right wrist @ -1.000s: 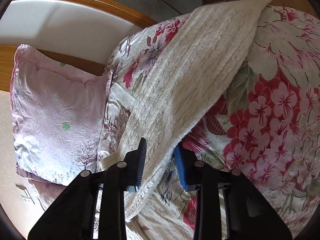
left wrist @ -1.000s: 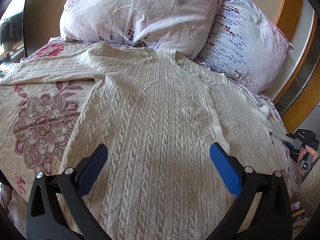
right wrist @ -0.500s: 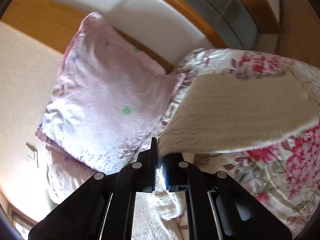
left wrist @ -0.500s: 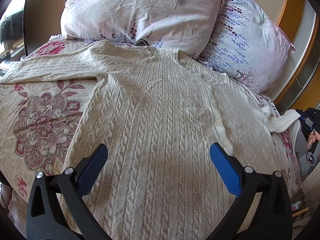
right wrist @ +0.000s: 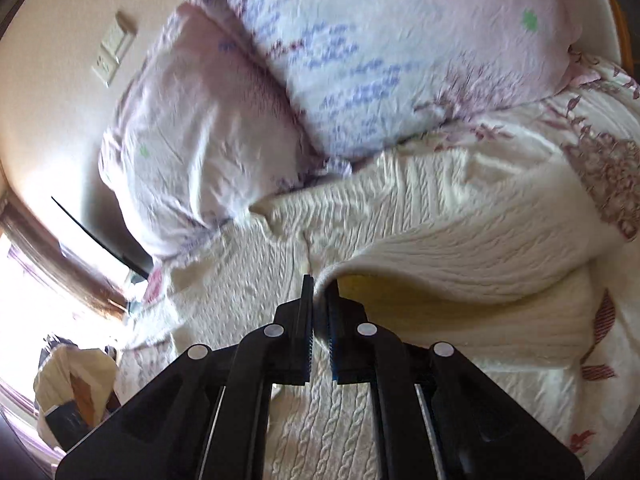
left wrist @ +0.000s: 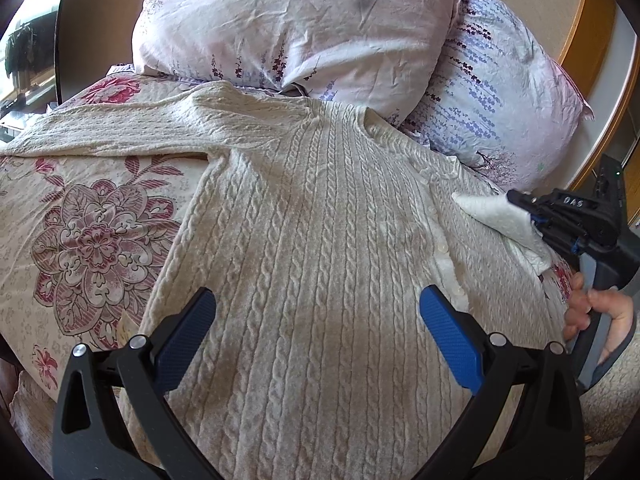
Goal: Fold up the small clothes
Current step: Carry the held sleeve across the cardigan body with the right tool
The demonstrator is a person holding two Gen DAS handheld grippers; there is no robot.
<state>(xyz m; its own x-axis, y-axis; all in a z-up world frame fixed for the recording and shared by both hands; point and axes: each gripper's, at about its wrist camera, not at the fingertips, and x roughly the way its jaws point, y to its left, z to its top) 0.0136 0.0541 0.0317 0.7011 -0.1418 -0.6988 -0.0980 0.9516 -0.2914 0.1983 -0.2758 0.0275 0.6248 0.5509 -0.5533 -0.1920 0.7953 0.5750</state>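
A cream cable-knit sweater (left wrist: pixel 320 240) lies flat on the bed (left wrist: pixel 80 208), nearly all folding left. The right tongs (right wrist: pixel 319 300) pinch its right sleeve cuff (left wrist: pixel 496 216), lifted over the body. The left tongs (left wrist: pixel 316 332) hover spread above the hem. Pillows (left wrist: pixel 304 20) crowd the collar edge.

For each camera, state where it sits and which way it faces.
Left wrist: above the sweater, facing the pillows; own open fingers, plus the right gripper and hand.
Right wrist: low over the bed, facing pillows; fingers shut on the sleeve.
Shared: sweater, pillows, bedspread.
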